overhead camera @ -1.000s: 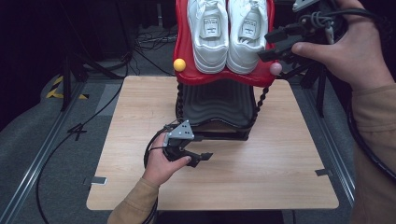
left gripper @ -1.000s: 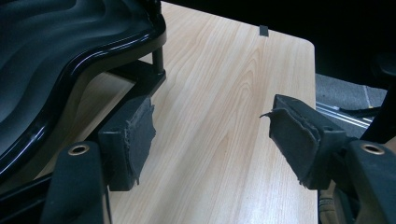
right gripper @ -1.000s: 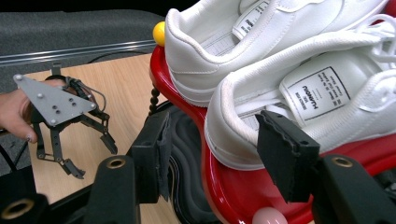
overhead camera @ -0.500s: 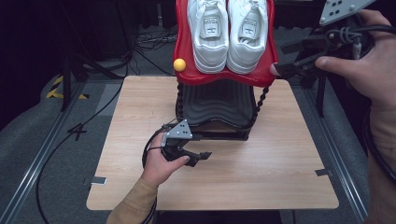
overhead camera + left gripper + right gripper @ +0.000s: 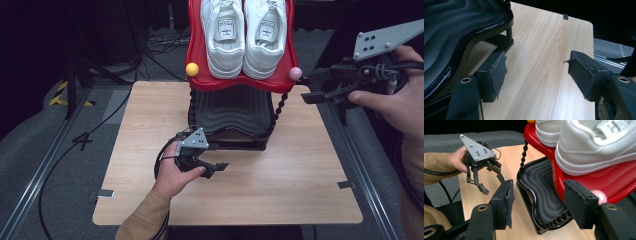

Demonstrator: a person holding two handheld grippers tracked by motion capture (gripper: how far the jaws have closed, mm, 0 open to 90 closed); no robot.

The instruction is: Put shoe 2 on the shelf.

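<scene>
Two white sneakers (image 5: 245, 35) (image 5: 599, 142) sit side by side on the red top shelf (image 5: 200, 75) (image 5: 624, 177) of a small shoe rack. Below it is a black wavy shelf (image 5: 235, 107) (image 5: 541, 187) (image 5: 461, 30). My left gripper (image 5: 220, 156) (image 5: 536, 72) rests low over the wooden table (image 5: 280, 175), at the rack's front left foot; it is open and holds nothing. My right gripper (image 5: 309, 88) (image 5: 537, 202) hangs in the air beside the pink ball (image 5: 295, 73) (image 5: 599, 195) at the red shelf's right corner. Its jaws have just been opening wider, with nothing between them.
A yellow ball (image 5: 192, 69) caps the red shelf's left corner. Twisted black posts (image 5: 192, 102) join the two shelves. Cables trail over the grey floor (image 5: 60, 150) left of the table, and metal rails run along both sides. The right gripper view takes in the left gripper (image 5: 484, 172).
My right gripper has come down and slightly right, off the red shelf's right edge, uncovering the pink ball, and its jaws stand wider. My left gripper has stayed put.
</scene>
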